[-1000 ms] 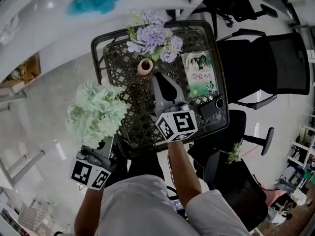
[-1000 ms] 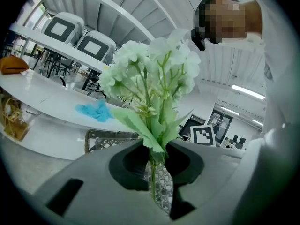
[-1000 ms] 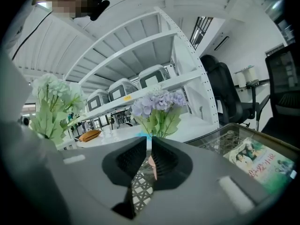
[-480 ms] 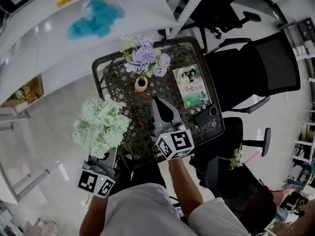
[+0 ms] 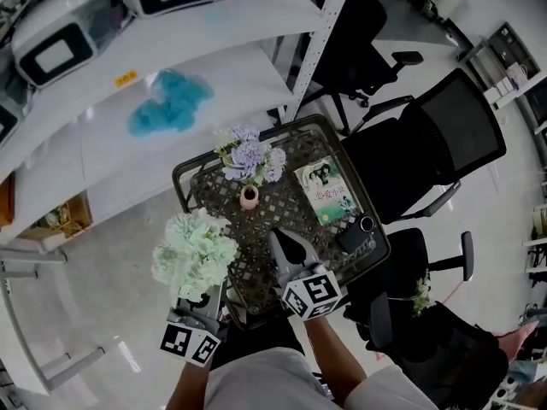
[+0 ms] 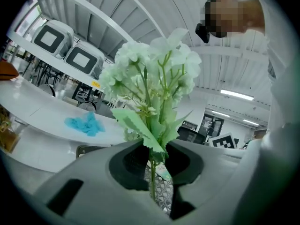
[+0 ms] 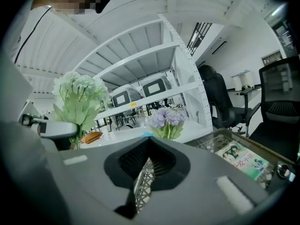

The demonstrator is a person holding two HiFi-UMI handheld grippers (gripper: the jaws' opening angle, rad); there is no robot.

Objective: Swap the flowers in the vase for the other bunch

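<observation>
The left gripper (image 5: 208, 295) is nearest, off the table's near left corner. Its claw is narrow, clamped on the thin stem (image 6: 152, 179) of the pale green bunch (image 5: 195, 254), which stands upright above it. Beside it, the right gripper (image 5: 279, 237) hangs over the table's near part with its claw fully closed and nothing in it, pointing toward the vase (image 5: 249, 197). The vase sits near the middle of the table (image 5: 182, 174), and the purple bunch (image 5: 249, 154) appears to stand in it, leaning away. A book (image 5: 326, 192) lies to its right. Beyond is a white shelf (image 5: 102, 156) with a blue cloth (image 5: 169, 102).

I judge the swap hardly begun: new bunch ready, old one not yet out. Next, the right claw must open, close on the purple stems above the vase mouth, and lift straight up without tipping the vase.
</observation>
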